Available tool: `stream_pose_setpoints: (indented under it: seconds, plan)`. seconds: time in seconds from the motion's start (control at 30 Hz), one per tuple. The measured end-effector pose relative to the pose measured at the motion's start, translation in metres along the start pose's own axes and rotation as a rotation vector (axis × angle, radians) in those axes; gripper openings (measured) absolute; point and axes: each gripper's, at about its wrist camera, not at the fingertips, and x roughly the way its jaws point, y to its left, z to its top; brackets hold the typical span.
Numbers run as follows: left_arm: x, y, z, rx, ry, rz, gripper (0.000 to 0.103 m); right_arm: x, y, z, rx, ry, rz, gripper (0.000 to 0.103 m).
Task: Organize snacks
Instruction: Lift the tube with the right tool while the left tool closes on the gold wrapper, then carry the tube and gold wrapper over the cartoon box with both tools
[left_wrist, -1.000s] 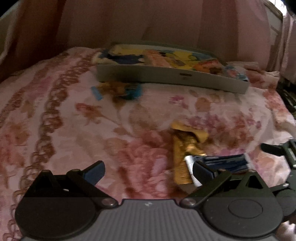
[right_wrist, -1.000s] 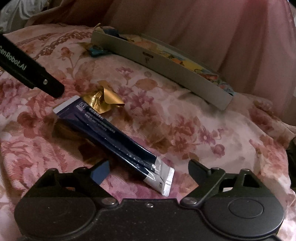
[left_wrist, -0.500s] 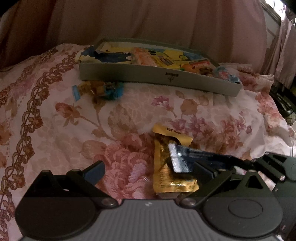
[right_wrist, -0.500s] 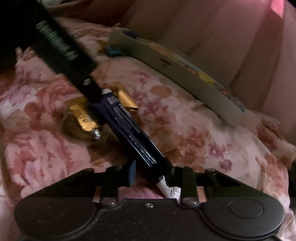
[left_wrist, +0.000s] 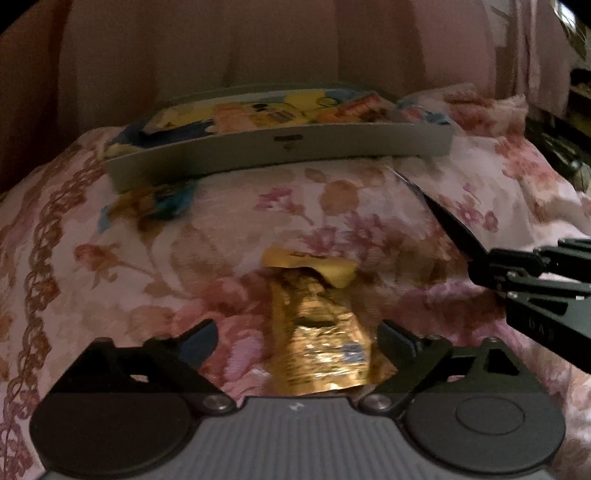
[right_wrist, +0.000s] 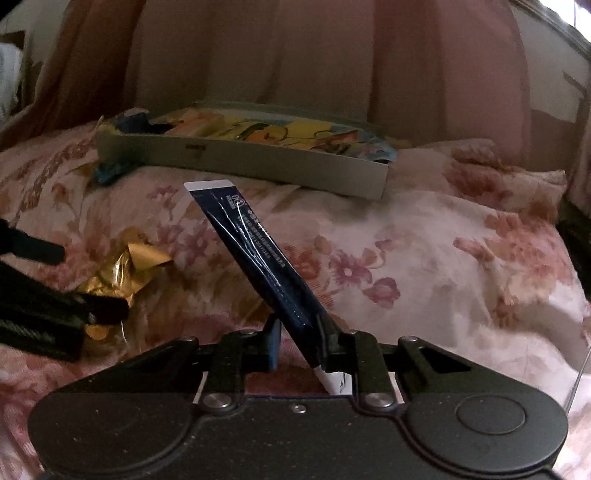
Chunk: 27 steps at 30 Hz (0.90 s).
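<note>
My right gripper (right_wrist: 297, 341) is shut on the near end of a long dark blue snack packet (right_wrist: 255, 254), which sticks up off the floral bedspread toward the tray. The left wrist view shows that packet (left_wrist: 443, 218) edge-on, held by the right gripper (left_wrist: 484, 262) at right. A crumpled gold snack wrapper (left_wrist: 317, 328) lies flat between the fingers of my open left gripper (left_wrist: 299, 339); it also shows as the gold wrapper (right_wrist: 122, 266) at left. A grey tray (left_wrist: 280, 147) with several colourful snack packs sits at the back, also seen as the tray (right_wrist: 258, 162).
A small blue and gold snack (left_wrist: 159, 199) lies against the tray's front left corner, the same snack (right_wrist: 110, 171) in the right wrist view. Pink curtains hang behind. The bedspread (right_wrist: 424, 258) slopes off at right, where dark objects (left_wrist: 557, 147) stand.
My right gripper shut on the blue packet and lifted it off the gold wrapper, swinging it up toward the tray. The left gripper moved so the gold wrapper lies between its open fingers.
</note>
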Motion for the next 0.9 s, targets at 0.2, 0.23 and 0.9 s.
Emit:
stream_pose_setpoints:
  seconds: [0.2,0.23,0.9]
  plan:
    - [0.012,-0.007,0.002,-0.014,0.038,0.009,0.071,0.0,-0.002,0.001,0.023,-0.01,0.004,0.021]
    - [0.013,-0.006,0.002,-0.031,0.04,-0.002,0.065,0.0,-0.002,0.001,0.025,-0.011,0.004,0.021]
    - [-0.006,0.014,0.0,-0.099,0.033,-0.058,0.027,0.001,0.043,-0.011,-0.262,-0.052,-0.117,0.009]
